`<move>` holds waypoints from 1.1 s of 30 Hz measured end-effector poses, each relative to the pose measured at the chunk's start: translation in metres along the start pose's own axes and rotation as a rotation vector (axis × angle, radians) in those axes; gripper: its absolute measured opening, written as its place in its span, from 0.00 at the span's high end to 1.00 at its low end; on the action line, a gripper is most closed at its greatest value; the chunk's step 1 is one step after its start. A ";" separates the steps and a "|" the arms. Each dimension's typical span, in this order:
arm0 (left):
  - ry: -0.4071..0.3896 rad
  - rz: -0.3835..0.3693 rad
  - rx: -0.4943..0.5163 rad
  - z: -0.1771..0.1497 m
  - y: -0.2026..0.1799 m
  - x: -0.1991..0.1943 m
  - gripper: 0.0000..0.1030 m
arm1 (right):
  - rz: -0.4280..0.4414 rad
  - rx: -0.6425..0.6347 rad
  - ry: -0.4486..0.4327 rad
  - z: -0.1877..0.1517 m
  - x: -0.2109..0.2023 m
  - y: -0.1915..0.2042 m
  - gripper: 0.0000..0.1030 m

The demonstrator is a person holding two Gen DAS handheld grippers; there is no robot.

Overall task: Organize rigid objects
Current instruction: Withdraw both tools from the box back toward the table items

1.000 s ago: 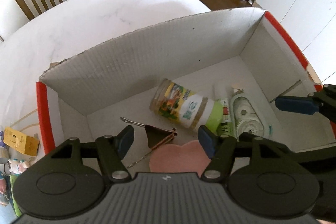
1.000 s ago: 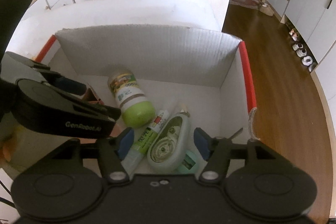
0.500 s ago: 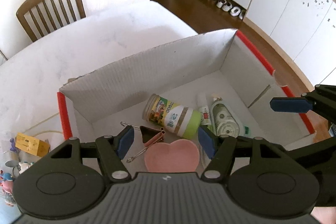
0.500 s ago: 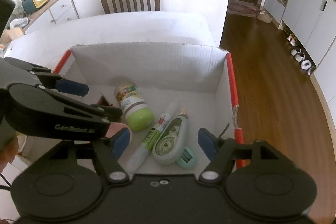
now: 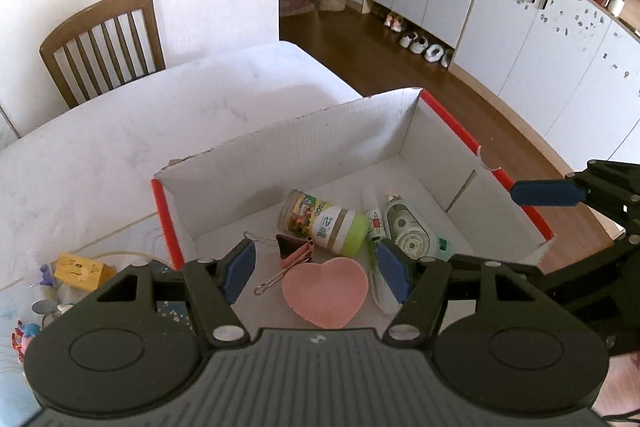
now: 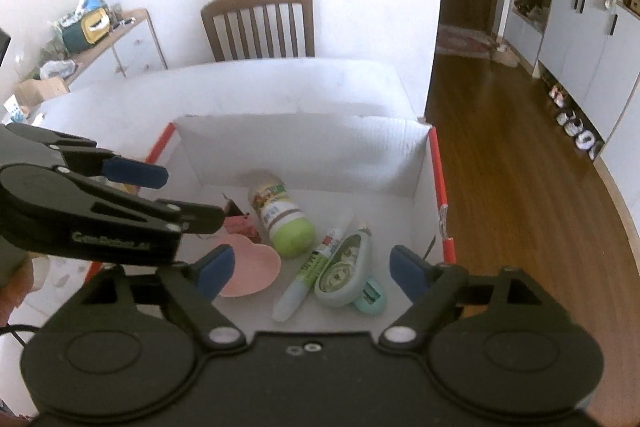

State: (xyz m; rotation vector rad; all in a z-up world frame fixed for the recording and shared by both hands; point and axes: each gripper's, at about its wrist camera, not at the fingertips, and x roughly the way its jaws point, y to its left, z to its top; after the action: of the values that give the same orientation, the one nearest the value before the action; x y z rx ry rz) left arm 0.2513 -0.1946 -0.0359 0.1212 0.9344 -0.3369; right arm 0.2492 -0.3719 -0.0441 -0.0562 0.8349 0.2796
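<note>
White box (image 5: 304, 143) on table (image 5: 120, 131), five items inside; both grippers above it, holding nothing.

Contents, lying on the box floor: jar (image 5: 322, 223) with green lid, on its side; glue stick (image 6: 306, 269) touching tape dispenser (image 6: 344, 265) on the jar's lid side; pink heart dish (image 5: 325, 291) nearest the cameras; binder clip (image 5: 294, 251) just beside dish and jar. Left gripper (image 5: 316, 269): jaws parted, empty. Right gripper (image 6: 310, 269): jaws opening, nothing gripped. Chair (image 6: 260, 23) behind table.

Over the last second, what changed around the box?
Both grippers rose and backed away from the box; the right gripper is opening its jaws, empty. The left gripper kept its gap, empty. The jar, heart dish and correction tape stayed put.
</note>
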 end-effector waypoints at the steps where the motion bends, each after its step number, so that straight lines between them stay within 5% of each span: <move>1: -0.008 0.001 0.001 -0.001 0.001 -0.003 0.35 | 0.003 0.005 -0.007 -0.001 -0.002 0.001 0.16; 17: -0.129 -0.035 -0.042 -0.037 0.037 -0.058 0.21 | 0.025 0.028 -0.146 -0.005 -0.034 0.037 0.01; 33: -0.269 -0.114 -0.074 -0.079 0.119 -0.114 0.15 | -0.007 0.012 -0.256 -0.011 -0.043 0.135 0.00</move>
State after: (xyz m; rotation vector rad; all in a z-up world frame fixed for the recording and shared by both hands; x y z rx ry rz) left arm 0.1680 -0.0365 0.0041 -0.0454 0.6871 -0.4129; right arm 0.1774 -0.2533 -0.0116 -0.0118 0.5818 0.2683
